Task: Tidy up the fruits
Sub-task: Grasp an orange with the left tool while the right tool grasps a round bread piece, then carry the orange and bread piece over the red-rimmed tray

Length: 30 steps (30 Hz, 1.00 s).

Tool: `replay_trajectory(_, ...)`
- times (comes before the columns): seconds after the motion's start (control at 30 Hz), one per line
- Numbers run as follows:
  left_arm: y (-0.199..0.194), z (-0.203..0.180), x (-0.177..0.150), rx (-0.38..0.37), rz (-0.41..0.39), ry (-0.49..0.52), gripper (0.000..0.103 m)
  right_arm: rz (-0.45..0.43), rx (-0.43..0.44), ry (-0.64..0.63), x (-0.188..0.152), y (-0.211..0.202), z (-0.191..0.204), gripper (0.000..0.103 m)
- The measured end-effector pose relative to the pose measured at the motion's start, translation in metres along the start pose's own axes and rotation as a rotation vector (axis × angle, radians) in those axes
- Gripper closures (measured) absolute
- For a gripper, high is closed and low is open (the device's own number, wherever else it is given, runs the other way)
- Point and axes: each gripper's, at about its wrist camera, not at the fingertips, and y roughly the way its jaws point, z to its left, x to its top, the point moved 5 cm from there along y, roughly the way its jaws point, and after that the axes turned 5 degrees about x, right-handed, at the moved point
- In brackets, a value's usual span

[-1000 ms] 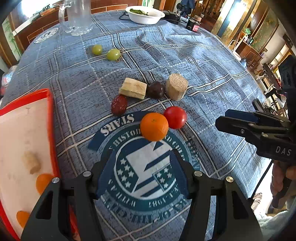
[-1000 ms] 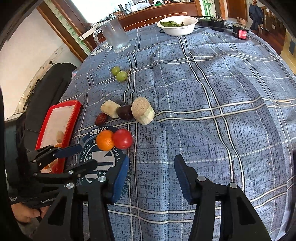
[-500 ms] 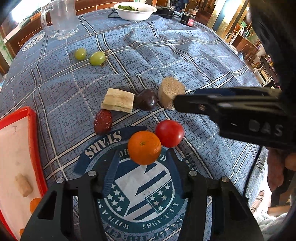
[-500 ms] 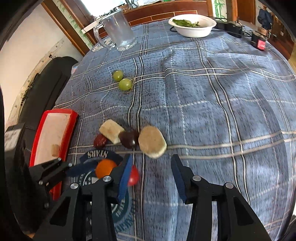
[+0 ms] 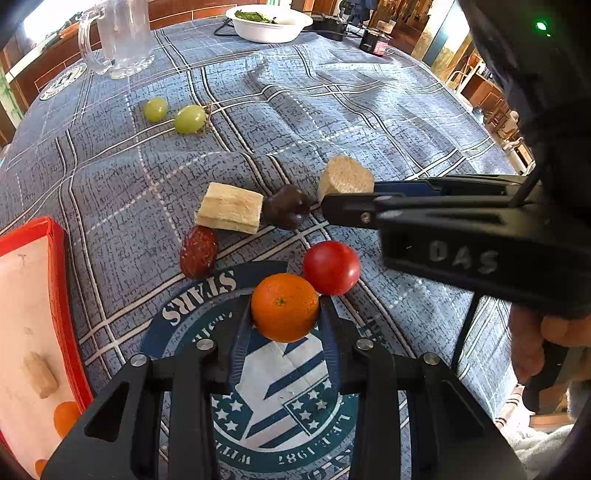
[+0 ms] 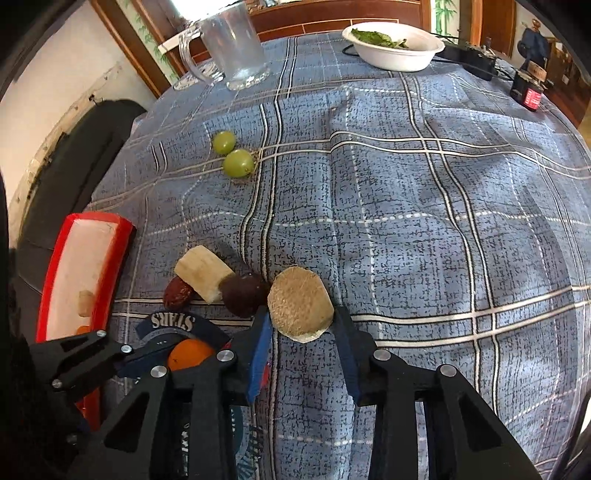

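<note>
Both grippers have closed in since 0.5 s ago: left gripper now brackets the orange, fingers touching its sides, beside the tomato; right gripper, open, straddles the tan round piece, ready to grip.

A blue plaid cloth with a round emblem covers the counter. Behind it runs a dark wooden sideboard under bright window light. A pale, scuffed wall stands at the left, with a black chair back against it. Wooden furniture crowds the right.
</note>
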Motion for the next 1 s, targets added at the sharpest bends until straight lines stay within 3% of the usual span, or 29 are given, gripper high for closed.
replay_trajectory(0.5,-0.034,0.004,-0.034,-0.058,-0.035,-0.09,0.07,-0.041,0.067,0.062,-0.053,-0.046,-0.015,0.068)
replay_trajectory(1.0,-0.082,0.047,-0.068,-0.049,-0.112,-0.265,0.07,-0.004,0.113,-0.027,-0.068,-0.045,0.021,0.069)
